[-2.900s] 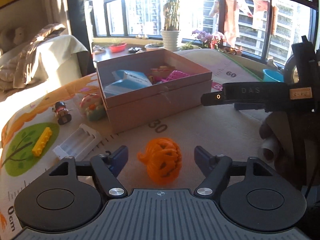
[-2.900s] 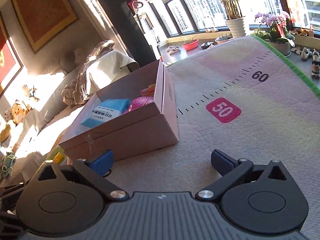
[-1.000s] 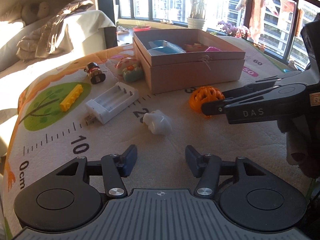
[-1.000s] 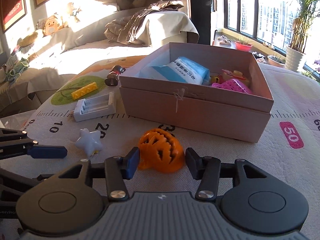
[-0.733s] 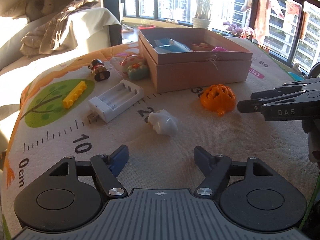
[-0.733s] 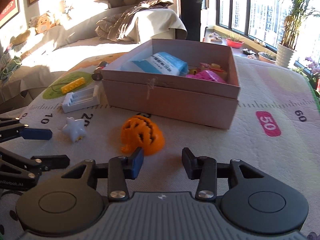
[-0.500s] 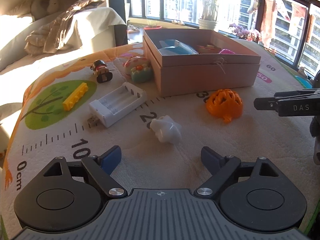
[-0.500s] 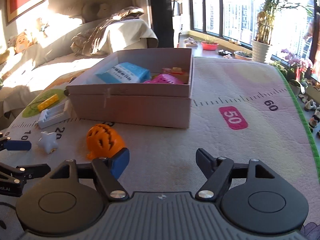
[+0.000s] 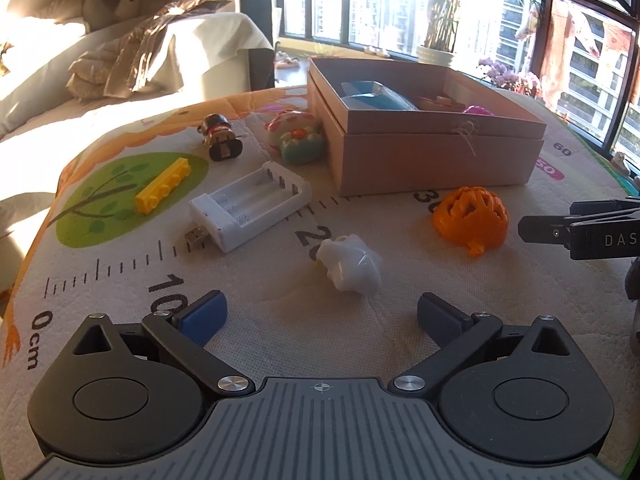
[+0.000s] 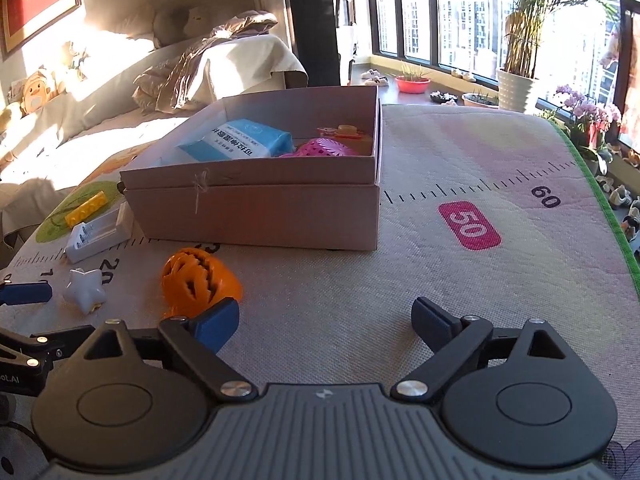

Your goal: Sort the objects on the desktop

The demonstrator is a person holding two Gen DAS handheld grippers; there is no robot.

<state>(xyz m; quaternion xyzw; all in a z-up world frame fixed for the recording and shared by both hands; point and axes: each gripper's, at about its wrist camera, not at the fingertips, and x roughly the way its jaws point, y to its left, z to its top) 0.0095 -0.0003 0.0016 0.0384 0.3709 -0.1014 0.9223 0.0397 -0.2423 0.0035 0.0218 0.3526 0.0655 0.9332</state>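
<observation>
Left gripper [image 9: 320,314] is hovering low over the ruler-print play mat [image 9: 400,320], jaws spread wide and opening, nothing between the pads. The white star-shaped toy [image 9: 350,264] is lying on the mat just ahead of it, at 12 o'clock from the fingertips, apart from both pads.

Right gripper [image 10: 326,320] is likewise spread wide, jaws opening, with bare mat between them. The orange pumpkin ball [image 10: 198,282] is sitting on the mat at about 10 o'clock from this gripper, just beyond the blue left pad [image 10: 214,324]; the pad is overlapping its lower edge in the right wrist view, and contact cannot be told. It is not between the jaws.

In the left wrist view the pumpkin ball is resting at 2 o'clock from the star toy, in front of the open cardboard box [image 9: 432,160], near but apart from its front wall. The box is holding a blue tissue pack [image 10: 240,140] and a pink perforated ball [image 10: 320,148].

At 10 o'clock from the star toy, the white battery charger [image 9: 250,206] is lying with its USB plug toward the camera. Beyond it: a yellow building brick [image 9: 162,186] on the green tree print, a small figurine [image 9: 220,138], and a mushroom-shaped toy [image 9: 296,136] beside the box's left wall.
</observation>
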